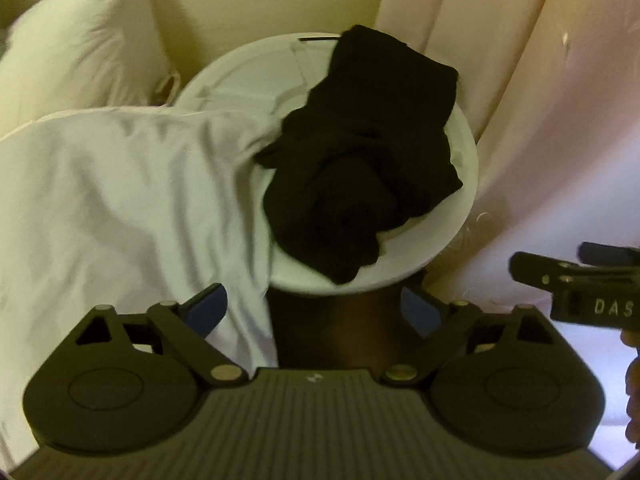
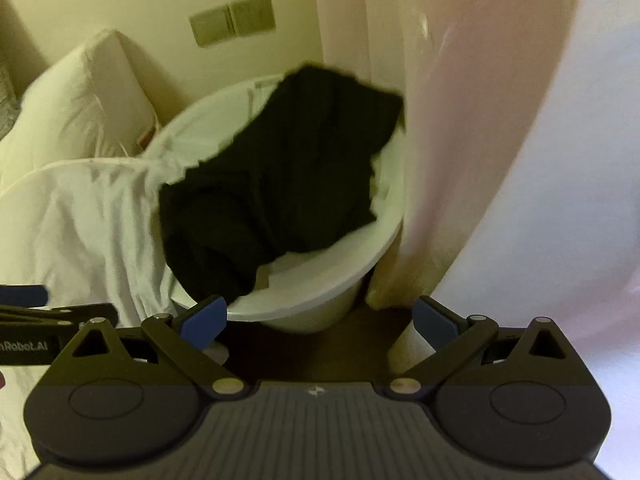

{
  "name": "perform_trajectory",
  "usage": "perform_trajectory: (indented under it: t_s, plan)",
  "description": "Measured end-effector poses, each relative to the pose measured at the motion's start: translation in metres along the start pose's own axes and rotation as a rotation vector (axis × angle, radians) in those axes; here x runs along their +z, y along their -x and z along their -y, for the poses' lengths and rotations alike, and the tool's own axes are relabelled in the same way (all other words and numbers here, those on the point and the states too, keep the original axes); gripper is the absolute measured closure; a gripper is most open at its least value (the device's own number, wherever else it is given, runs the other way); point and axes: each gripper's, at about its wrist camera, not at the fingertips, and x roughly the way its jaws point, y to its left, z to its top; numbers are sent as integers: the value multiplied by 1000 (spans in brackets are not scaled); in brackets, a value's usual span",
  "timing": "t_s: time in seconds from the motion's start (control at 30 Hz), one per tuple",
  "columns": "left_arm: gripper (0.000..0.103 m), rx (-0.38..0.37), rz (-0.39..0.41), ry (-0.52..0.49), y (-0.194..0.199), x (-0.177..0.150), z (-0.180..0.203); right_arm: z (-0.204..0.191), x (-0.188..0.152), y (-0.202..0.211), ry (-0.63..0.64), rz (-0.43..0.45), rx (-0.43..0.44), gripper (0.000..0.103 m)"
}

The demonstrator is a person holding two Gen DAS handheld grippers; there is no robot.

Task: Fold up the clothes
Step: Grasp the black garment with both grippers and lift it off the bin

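Observation:
A crumpled black garment [image 1: 368, 160] lies in a heap on a round white table [image 1: 248, 72], partly over white cloth. It also shows in the right wrist view [image 2: 280, 168], on the same white table [image 2: 320, 276]. My left gripper [image 1: 314, 308] is open and empty, just short of the table's near edge. My right gripper [image 2: 320, 316] is open and empty, close to the table rim. The right gripper also shows at the right edge of the left wrist view [image 1: 576, 280].
A white duvet [image 1: 120, 208] covers the bed on the left and overlaps the table edge. A white pillow [image 1: 88, 40] leans on the wall behind. A pink curtain [image 1: 540, 100] hangs to the right of the table. Dark floor [image 1: 340, 328] lies below.

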Motion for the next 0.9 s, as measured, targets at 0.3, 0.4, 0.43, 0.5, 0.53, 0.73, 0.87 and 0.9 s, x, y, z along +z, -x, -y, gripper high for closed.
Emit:
perform_trajectory:
  t_s: [0.3, 0.4, 0.43, 0.5, 0.53, 0.73, 0.87, 0.9]
  plan:
    - [6, 32, 14, 18, -81, 42, 3, 36, 53, -88, -120, -26, 55, 7]
    - [4, 48, 16, 13, -103, 53, 2, 49, 67, -117, -188, -16, 81, 7]
    - [4, 52, 20, 10, -109, 56, 2, 52, 71, -126, -215, -11, 93, 7]
    - [1, 52, 30, -12, -121, 59, 2, 58, 78, -144, -265, -4, 119, 4]
    - [1, 48, 29, -15, -126, 60, 1, 61, 80, -153, -287, -9, 128, 4]
    - [10, -20, 41, -37, -147, 68, 3, 63, 83, -207, -397, -87, 178, 3]
    - [57, -57, 51, -96, -149, 72, 10, 55, 86, -216, -378, -65, 149, 15]
    - [65, -58, 54, -102, -147, 71, 11, 52, 87, -215, -351, -69, 136, 46]
